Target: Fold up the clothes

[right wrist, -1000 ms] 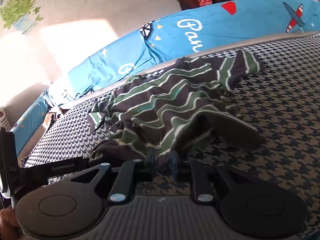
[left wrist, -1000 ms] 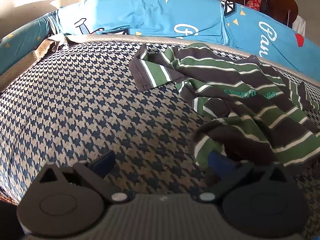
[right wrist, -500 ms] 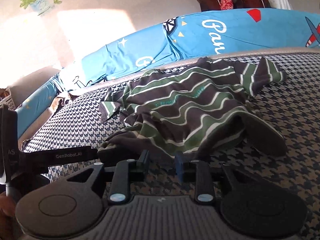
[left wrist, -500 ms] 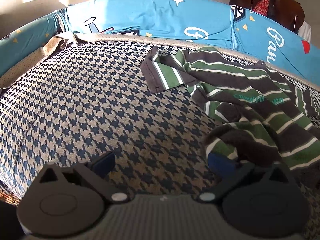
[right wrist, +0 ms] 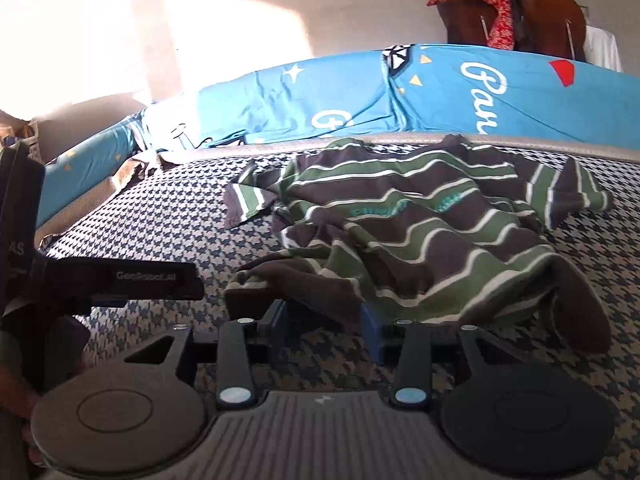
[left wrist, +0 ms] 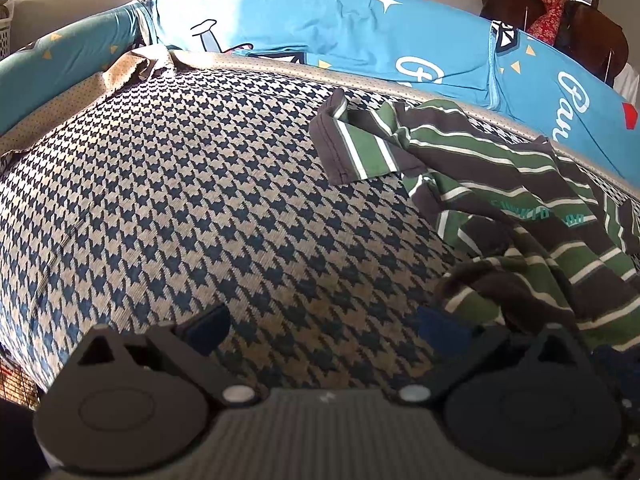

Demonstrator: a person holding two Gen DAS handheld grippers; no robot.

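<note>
A brown and green striped shirt (right wrist: 420, 232) lies crumpled on the houndstooth cover (right wrist: 180, 220), one short sleeve (left wrist: 360, 148) spread out to the left. My right gripper (right wrist: 323, 326) sits low at the shirt's near hem. Its jaws are opening, with the hem's dark fold lying loose between the blue pads (right wrist: 370, 332) and pressed by neither. My left gripper (left wrist: 324, 328) stands wide open over bare cover, left of the shirt (left wrist: 520, 216). Its right pad (left wrist: 440, 328) is right beside the rolled hem; whether they touch I cannot tell.
Blue bedding (left wrist: 320, 28) with stars and white lettering runs along the far edge. Behind it stands a dark wooden chair (right wrist: 532, 20) draped with red cloth. The left tool's black housing (right wrist: 120, 280) juts in from the left edge, with a hand (right wrist: 10, 392) below it.
My right gripper's jaws, shut on the shirt hem a second ago, have parted and the hem has dropped onto the cover. In the left wrist view the shirt has slid to the right.
</note>
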